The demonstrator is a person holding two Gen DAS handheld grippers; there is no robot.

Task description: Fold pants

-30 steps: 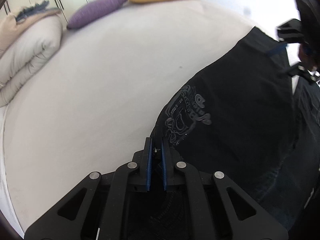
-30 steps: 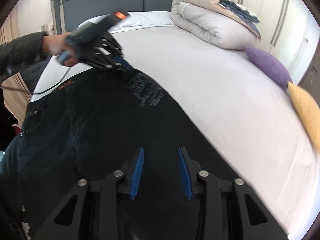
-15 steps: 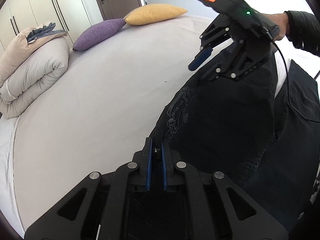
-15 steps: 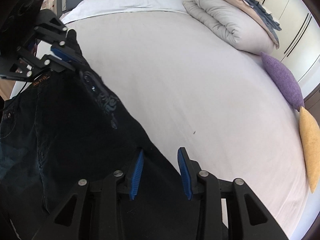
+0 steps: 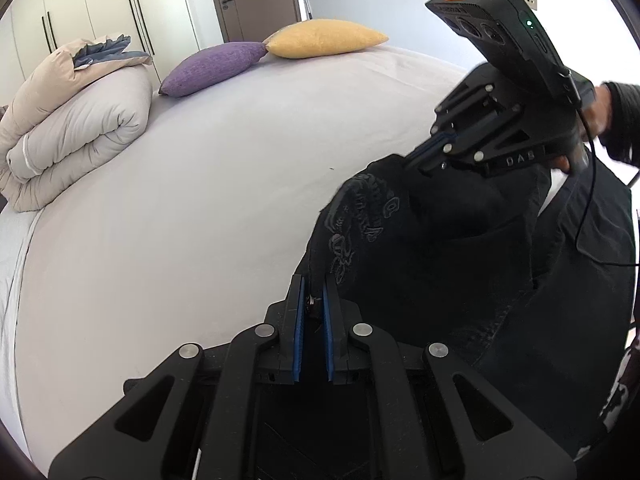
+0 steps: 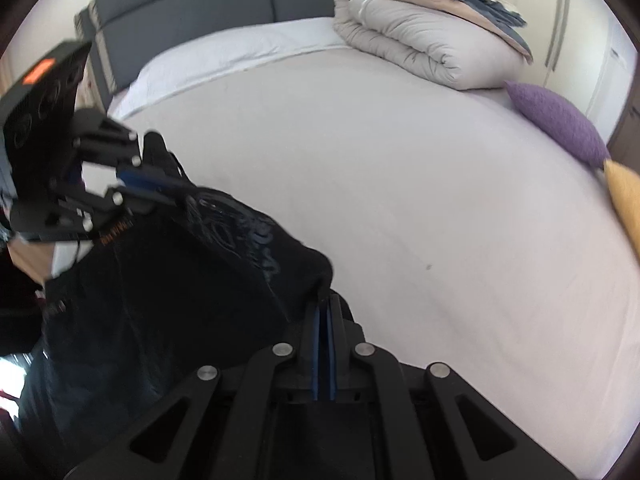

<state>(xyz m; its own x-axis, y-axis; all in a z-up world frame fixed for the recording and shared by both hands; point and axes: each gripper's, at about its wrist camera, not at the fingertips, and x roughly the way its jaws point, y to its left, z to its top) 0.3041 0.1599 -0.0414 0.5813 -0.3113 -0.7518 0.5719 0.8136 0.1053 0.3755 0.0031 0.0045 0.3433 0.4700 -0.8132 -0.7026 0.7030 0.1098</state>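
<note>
We hold the black pants (image 5: 440, 248) over the near side of the bed (image 5: 200, 200). Our left gripper (image 5: 313, 284) pinches one edge narrowly. Our right gripper (image 6: 325, 304) has just closed on another edge, cloth caught between its fingers.

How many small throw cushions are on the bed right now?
2: a purple cushion and a yellow cushion, tip to tip along the bed's far edge, beside the rolled duvet. No others show.

bedroom | bed (image 5: 200, 200), rolled duvet (image 5: 76, 120), wardrobe doors (image 5: 100, 0)
</note>
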